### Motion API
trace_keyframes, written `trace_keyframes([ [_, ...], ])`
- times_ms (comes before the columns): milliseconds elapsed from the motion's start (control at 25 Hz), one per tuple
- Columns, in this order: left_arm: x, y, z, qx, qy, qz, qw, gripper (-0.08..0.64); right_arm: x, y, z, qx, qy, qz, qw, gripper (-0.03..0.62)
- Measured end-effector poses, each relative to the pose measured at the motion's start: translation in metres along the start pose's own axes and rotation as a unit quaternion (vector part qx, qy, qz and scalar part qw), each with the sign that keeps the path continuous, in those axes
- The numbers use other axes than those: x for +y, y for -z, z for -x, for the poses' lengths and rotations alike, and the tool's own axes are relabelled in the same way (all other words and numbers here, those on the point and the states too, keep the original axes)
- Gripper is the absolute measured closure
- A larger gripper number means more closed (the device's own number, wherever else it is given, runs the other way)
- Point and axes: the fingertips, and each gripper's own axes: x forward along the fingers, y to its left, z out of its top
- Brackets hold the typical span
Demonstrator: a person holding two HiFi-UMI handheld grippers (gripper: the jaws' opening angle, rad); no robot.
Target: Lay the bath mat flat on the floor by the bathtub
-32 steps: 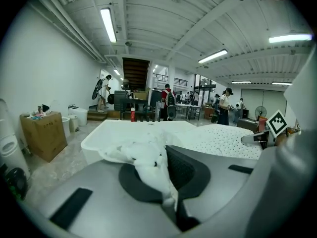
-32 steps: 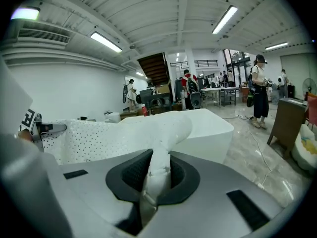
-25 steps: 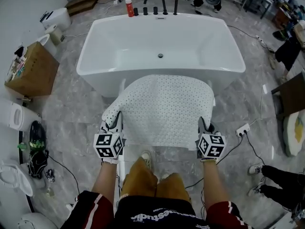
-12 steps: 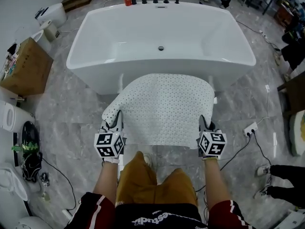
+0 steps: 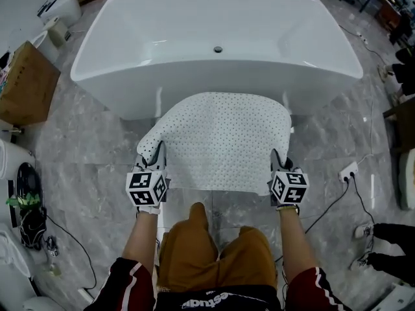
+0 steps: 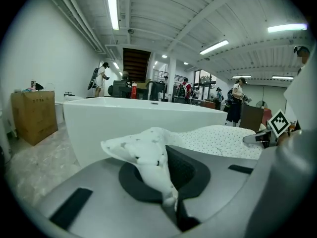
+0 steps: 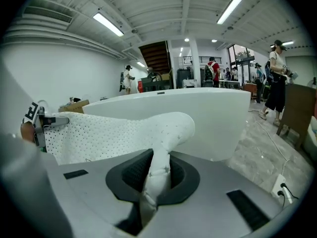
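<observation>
A white dotted bath mat (image 5: 224,141) hangs spread in the air between both grippers, above the grey marble floor (image 5: 97,154) in front of the white bathtub (image 5: 217,44). My left gripper (image 5: 155,162) is shut on the mat's near left corner (image 6: 148,157), which bunches between its jaws. My right gripper (image 5: 279,164) is shut on the near right corner (image 7: 158,172). The mat's far edge droops toward the tub's near wall. The tub (image 6: 129,118) (image 7: 198,118) fills the background of both gripper views.
A cardboard box (image 5: 23,83) stands left of the tub. Shoes and white fixtures (image 5: 23,199) lie at the far left. A power strip (image 5: 348,171) with cables lies on the floor at right. A person's legs (image 5: 389,258) show at lower right; my own legs (image 5: 207,251) are below the mat.
The tub has come nearer and larger in the head view as I stepped forward. Both grippers keep their hold on the mat, which stays spread between them.
</observation>
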Motion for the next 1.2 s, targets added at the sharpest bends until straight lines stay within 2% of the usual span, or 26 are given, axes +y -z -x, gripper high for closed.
trace_keyframes([
  [320, 0.005, 0.067, -0.060, 0.005, 0.009, -0.031, 0.9995, 0.540, -0.020, 0.062, -0.069, 0.008, 0.000, -0.006, 1.000, 0.549],
  [800, 0.022, 0.148, -0.113, 0.015, 0.024, 0.025, 0.9993, 0.540, -0.030, 0.120, -0.146, 0.018, -0.004, 0.014, 1.000, 0.549],
  [1200, 0.027, 0.185, -0.139, 0.029, 0.034, -0.006, 0.9990, 0.540, -0.050, 0.169, -0.188, 0.045, -0.003, -0.019, 0.999, 0.549],
])
